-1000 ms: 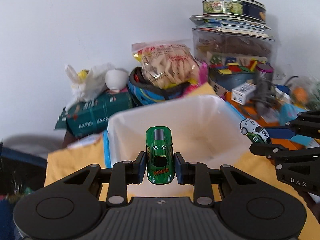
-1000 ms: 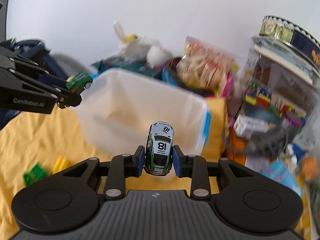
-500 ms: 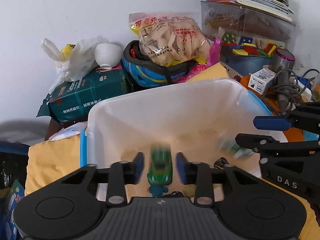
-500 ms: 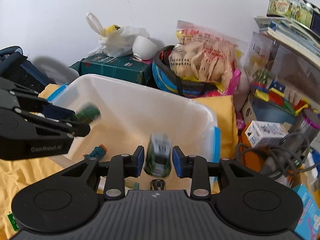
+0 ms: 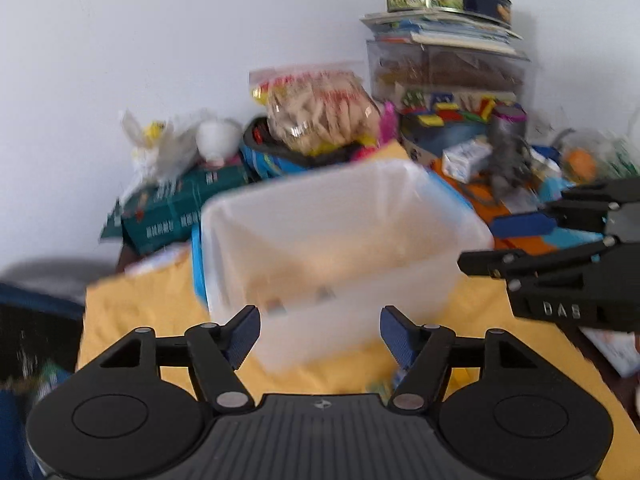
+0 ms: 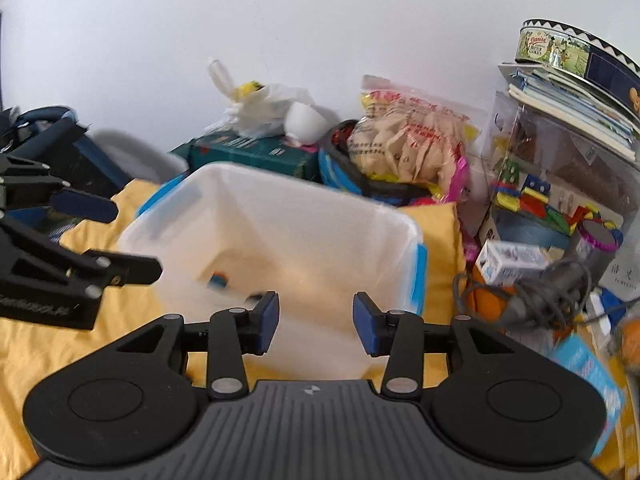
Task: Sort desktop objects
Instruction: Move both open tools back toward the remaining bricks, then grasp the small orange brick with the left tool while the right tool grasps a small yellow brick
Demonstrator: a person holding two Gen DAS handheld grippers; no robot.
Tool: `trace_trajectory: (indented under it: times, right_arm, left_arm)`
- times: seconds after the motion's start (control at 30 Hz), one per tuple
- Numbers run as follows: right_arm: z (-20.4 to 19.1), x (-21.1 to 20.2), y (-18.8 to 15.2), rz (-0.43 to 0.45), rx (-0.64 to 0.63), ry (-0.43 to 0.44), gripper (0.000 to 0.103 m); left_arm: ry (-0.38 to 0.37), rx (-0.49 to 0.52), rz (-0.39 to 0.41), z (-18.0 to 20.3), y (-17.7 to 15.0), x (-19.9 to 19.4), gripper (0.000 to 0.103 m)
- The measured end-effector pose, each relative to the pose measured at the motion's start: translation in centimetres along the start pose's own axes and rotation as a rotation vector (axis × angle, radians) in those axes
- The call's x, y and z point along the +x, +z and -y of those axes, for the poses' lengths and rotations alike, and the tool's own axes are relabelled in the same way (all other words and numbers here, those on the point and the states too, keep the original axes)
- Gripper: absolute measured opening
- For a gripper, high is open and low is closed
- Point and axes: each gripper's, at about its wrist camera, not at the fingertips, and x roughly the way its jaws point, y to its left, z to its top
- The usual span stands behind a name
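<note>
A white translucent plastic bin (image 5: 344, 240) with blue clips stands on the yellow cloth; it also shows in the right wrist view (image 6: 280, 240). My left gripper (image 5: 320, 334) is open and empty, just in front of the bin's near wall. My right gripper (image 6: 316, 320) is open and empty at the bin's near rim. Small toys lie blurred on the bin's floor (image 6: 218, 280). The right gripper shows from the side in the left wrist view (image 5: 560, 248), the left gripper in the right wrist view (image 6: 80, 236). The two toy cars are not visible.
Clutter lines the wall behind the bin: a green box (image 6: 248, 156), a white plastic bag (image 6: 260, 108), a snack bag (image 6: 408, 132) on a blue helmet, a clear box with books and a cookie tin (image 6: 572, 52). A small carton (image 6: 512, 260) and cables lie right.
Both grippers opened and dropped their toy cars into the bin, the green one from the left, the white-green one from the right. Both grippers then drew back and up from the bin.
</note>
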Motion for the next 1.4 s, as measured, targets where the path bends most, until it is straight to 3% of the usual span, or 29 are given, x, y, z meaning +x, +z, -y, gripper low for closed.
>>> trace_trajectory:
  times: [0.17,0.27,0.43,0.67,0.87,0.97,1.13,1.33,1.4]
  right_arm:
    - [-1.3,-1.7,-4.7,-0.038,0.025,0.060,0.047]
    - [-2.5,-2.1,-8.5,-0.121,0.016,0.081,0.047]
    - [-3.9,-3.5,-13.7,-0.204,-0.014,0.098,0.047]
    - [-4.6,-4.6,-16.6,-0.252,-0.055,0.072,0.040]
    - [-2.7,-3.8,-17.0,-0.258,-0.044,-0.053,0.039]
    - [-2.1,-2.2,-17.3,-0.293,-0.047,-0.062,0.029]
    - [-1.4,-2.6,-18.2,-0.285,-0.044,-0.078,0.026]
    - [-0.8,-3.3,-19.0,-0.277,-0.052,-0.076,0.026]
    - [-0.5,-3.7,-18.8,-0.260,-0.050,-0.053,0.026]
  left_arm:
    - [-0.063,-0.037,-0.107,1.9,-6.7,-1.6,0.070]
    - [-0.078,-0.054,-0.187,3.4,-10.7,-2.1,0.070]
    - [-0.109,-0.021,-0.241,5.7,-14.5,-2.8,0.070]
    - [-0.134,0.129,-0.198,9.1,-14.2,-2.9,0.070]
    - [-0.182,0.178,-0.180,11.6,-13.0,-2.0,0.070]
    - [-0.191,0.188,-0.183,12.5,-12.1,-0.6,0.070]
    - [-0.203,0.134,-0.206,12.4,-10.8,2.0,0.070]
    - [-0.232,-0.041,-0.257,10.5,-9.4,4.0,0.070]
    - [-0.235,-0.051,-0.252,10.3,-9.3,3.8,0.070]
